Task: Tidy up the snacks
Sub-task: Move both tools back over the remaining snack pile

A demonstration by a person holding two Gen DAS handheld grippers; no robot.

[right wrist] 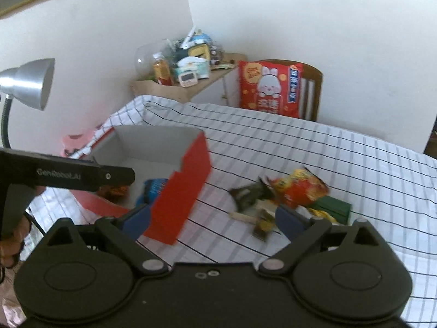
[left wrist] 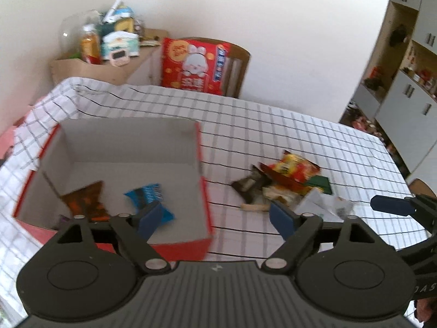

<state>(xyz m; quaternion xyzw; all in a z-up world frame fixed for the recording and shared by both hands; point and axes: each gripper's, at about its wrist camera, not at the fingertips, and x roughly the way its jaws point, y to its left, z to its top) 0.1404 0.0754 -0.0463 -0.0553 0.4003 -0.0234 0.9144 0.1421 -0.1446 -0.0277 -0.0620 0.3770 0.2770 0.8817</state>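
Both tongs [left wrist: 215, 218] [right wrist: 213, 220] gape empty; snack pile [left wrist: 286, 183] just ahead, red box [left wrist: 203, 191] left.

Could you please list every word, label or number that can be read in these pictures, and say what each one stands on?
"GenRobot.AI": on the body of the left gripper, in the right wrist view.
"OAS": partial letters on the right gripper at the frame edge.
Red bunny bag: Chinese characters, too blurred to read.
Snack packets, blue packet: print blurred.

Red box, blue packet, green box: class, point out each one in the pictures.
Red box [left wrist: 203, 199], left wrist view, on its right wall.
Blue packet [left wrist: 148, 194], left wrist view, on its middle.
Green box [right wrist: 334, 207], right wrist view, on its top face.
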